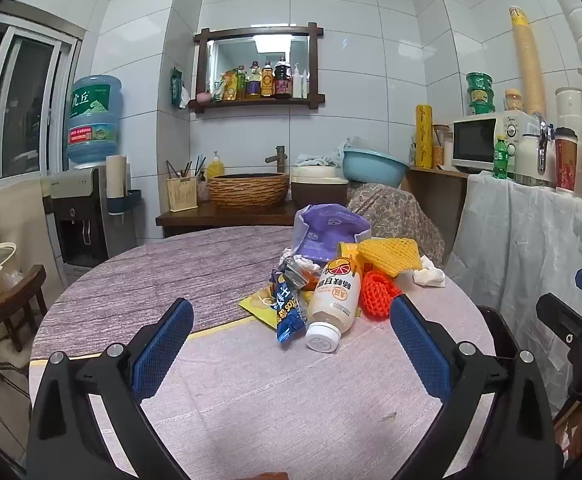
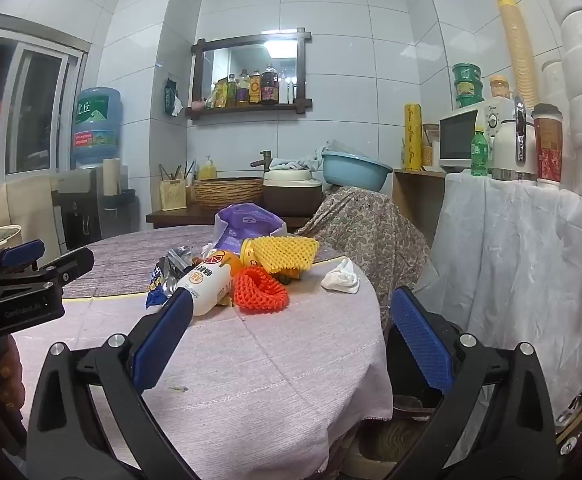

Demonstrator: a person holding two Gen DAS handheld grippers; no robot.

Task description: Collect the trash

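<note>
I see the round table [image 1: 139, 280] first, trash heaped toward its far right side. Purple bag [image 1: 325, 232] stands open at the back of the heap; can't tell what's inside. In front of it: yellow foam net [image 1: 391, 254], orange foam net [image 1: 377, 294], capped drink bottle [image 1: 333, 300] on its side, blue snack wrapper [image 1: 287, 308], crumpled tissue [image 1: 429, 276] near the right edge. Bare cloth between me and the heap. Left gripper [image 1: 291, 356] and right gripper [image 2: 291, 340] both spread wide, holding nothing.
</note>
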